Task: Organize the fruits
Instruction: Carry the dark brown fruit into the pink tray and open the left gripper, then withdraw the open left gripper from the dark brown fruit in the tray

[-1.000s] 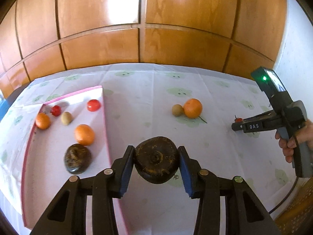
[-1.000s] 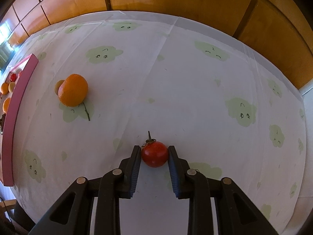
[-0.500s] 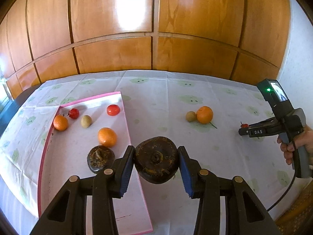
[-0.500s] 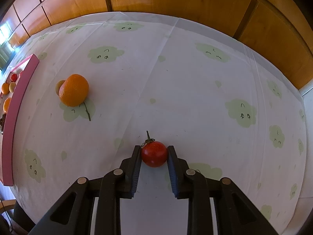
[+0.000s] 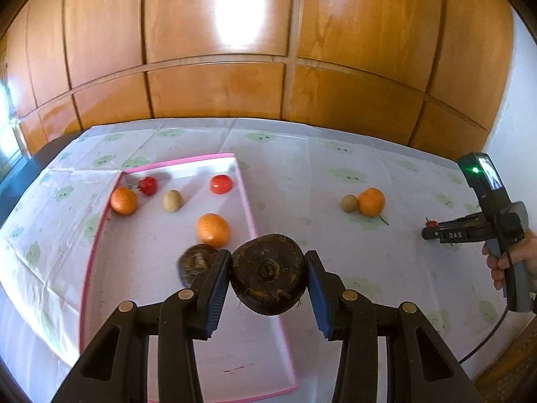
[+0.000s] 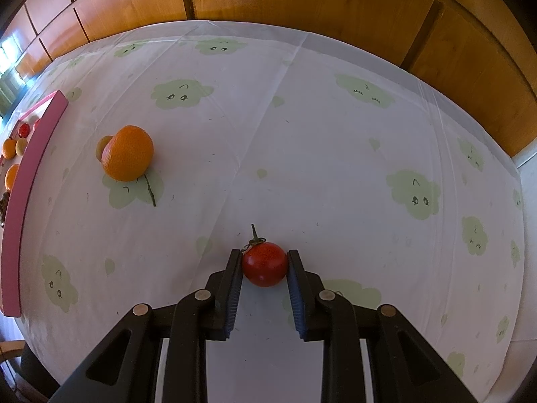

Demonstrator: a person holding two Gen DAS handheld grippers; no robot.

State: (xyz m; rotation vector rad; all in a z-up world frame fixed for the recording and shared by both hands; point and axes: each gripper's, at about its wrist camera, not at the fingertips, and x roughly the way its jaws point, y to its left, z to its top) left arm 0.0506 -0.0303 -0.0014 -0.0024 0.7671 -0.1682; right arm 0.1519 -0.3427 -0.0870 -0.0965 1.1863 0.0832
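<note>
Left gripper clamped on dark round fruit, held above pink tray's right edge for drop-in; right gripper pinching red tomato on tablecloth near front edge, likely tray-bound.

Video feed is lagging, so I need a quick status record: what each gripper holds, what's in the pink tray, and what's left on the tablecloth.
left gripper: shut on the dark brown fruit, above the tray's right edge
right gripper: shut on the red tomato, low over the tablecloth
pink tray: two oranges, two red fruits, one small tan fruit, one dark brown fruit partly hidden behind the left finger
loose on cloth: orange touching a small tan fruit
</note>
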